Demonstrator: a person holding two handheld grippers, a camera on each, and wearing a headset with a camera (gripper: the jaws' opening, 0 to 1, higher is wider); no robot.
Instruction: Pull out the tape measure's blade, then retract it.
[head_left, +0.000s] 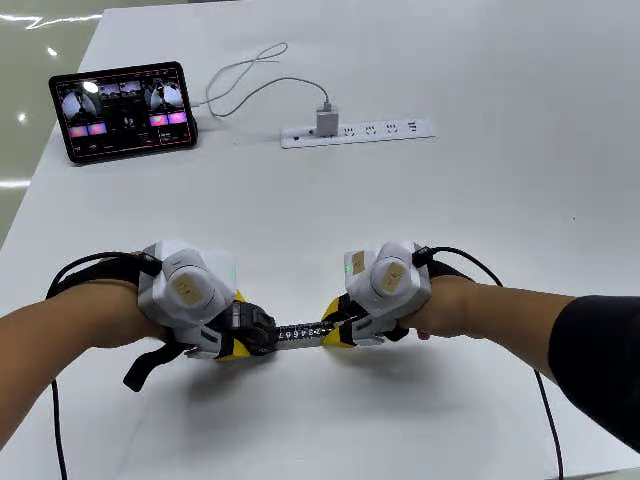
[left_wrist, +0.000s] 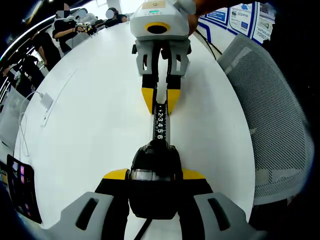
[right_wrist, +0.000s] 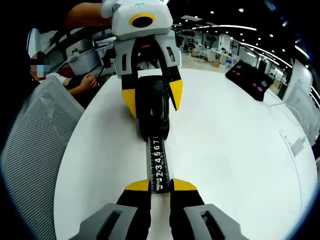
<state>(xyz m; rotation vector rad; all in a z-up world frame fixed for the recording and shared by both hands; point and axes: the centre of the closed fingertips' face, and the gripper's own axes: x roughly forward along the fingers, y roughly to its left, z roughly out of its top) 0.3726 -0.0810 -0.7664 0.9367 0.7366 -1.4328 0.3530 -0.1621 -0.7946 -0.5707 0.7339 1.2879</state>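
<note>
White table (head_left: 420, 230) carries the work. At 6 o'clock in the head view, the left gripper (head_left: 240, 335) has its fingers (left_wrist: 116, 174) closed on the tape measure's black case (head_left: 256, 330), probably rigid and fairly weighty, so best held by the flanks. Just beside it, the right gripper (head_left: 335, 333) pinches the tip of the short drawn blade (head_left: 298, 333), likely thin, springy and slick. Farther off are a power strip (head_left: 357, 131) at 12 o'clock and a tablet (head_left: 124, 110) at 10.

Near the front edge of the surface (head_left: 480, 200): tape measure (head_left: 262, 330) at left, between the jaws of the left tool (head_left: 243, 337); blade (head_left: 297, 333) stretched rightward into the right tool (head_left: 335, 335). Far behind, tablet (head_left: 125, 110) at left, power strip (head_left: 357, 131) to its right, charger (head_left: 327, 120) plugged into it, cable (head_left: 240, 80) looping between charger and tablet.
</note>
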